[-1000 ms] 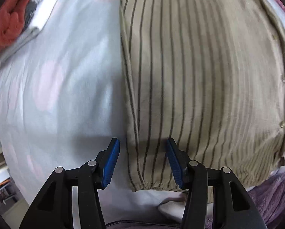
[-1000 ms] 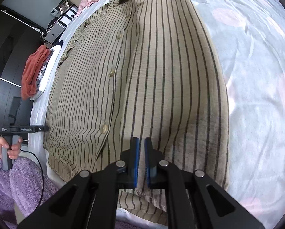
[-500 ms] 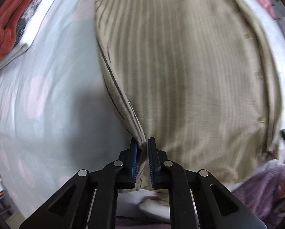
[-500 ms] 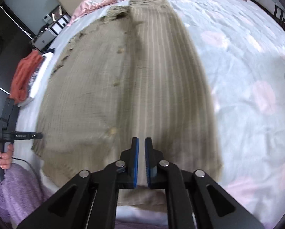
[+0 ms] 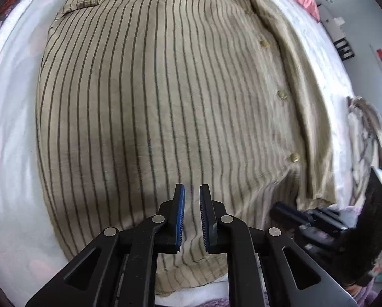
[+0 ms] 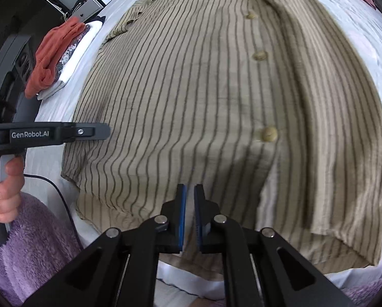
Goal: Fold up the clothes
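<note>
The beige, dark-striped button-up linen shirt point(image 5: 165, 102) lies spread face up on the bed's pale sheet point(image 5: 9, 133), buttons point(image 6: 268, 134) done up, likely flattened ready for folding. The left claw point(image 5: 191, 215) hangs over its lower hem with its jaws a little apart and opening, no cloth pinched between them. The right claw point(image 6: 188, 215) hovers by the placket with jaws nearly together and gripping nothing. A folded orange-and-white stack of clothes point(image 6: 55, 58) waits near the bed's edge, out of the way
</note>
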A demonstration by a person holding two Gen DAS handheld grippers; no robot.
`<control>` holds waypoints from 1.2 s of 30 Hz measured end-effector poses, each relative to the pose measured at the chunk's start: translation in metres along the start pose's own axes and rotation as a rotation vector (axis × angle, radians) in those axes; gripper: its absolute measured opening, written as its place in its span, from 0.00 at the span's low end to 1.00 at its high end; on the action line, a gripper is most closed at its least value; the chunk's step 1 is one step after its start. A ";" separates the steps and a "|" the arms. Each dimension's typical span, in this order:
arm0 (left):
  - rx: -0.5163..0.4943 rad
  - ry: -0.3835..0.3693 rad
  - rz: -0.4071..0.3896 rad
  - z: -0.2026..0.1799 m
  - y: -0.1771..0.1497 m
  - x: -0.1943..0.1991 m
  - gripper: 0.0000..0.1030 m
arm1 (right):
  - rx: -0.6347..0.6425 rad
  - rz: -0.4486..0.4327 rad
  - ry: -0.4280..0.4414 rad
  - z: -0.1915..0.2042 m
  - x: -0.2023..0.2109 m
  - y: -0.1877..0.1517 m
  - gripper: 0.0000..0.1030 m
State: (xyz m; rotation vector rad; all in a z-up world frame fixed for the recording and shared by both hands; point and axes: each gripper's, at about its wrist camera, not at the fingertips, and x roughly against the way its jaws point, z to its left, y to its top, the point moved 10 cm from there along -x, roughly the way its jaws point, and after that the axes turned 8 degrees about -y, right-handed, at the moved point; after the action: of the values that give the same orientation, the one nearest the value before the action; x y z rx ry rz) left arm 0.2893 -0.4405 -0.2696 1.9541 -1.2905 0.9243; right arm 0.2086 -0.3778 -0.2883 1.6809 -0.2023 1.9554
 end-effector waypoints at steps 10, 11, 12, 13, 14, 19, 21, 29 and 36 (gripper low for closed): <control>0.323 0.166 -0.336 0.081 0.009 0.087 0.31 | 0.145 -0.019 0.142 0.112 -0.001 0.025 0.11; 0.376 0.177 -0.374 0.102 0.010 0.098 0.31 | 0.179 -0.015 0.149 0.127 -0.004 0.026 0.15; 0.430 0.186 -0.412 0.122 0.011 0.110 0.31 | 0.208 -0.010 0.154 0.141 -0.008 0.025 0.17; 0.478 0.189 -0.452 0.140 0.009 0.120 0.31 | 0.236 -0.003 0.160 0.155 -0.012 0.025 0.18; 0.522 0.203 -0.489 0.157 0.005 0.128 0.31 | 0.258 0.009 0.164 0.167 -0.017 0.024 0.20; 0.636 0.248 -0.557 0.204 -0.002 0.146 0.31 | 0.299 0.073 0.146 0.208 -0.041 0.024 0.20; 0.655 0.235 -0.543 0.197 -0.022 0.147 0.31 | 0.311 0.091 0.122 0.218 -0.048 0.026 0.20; 0.766 0.324 -0.653 0.200 -0.037 0.161 0.30 | 0.368 0.163 0.042 0.254 -0.080 0.029 0.42; 0.789 0.297 -0.654 0.213 -0.029 0.153 0.30 | 0.450 0.188 -0.048 0.264 -0.099 0.025 0.42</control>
State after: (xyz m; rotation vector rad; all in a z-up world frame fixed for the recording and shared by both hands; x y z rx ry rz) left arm 0.4054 -0.6774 -0.2692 2.4341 -0.0432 1.4053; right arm 0.4326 -0.5479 -0.3218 2.0553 0.0742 2.2213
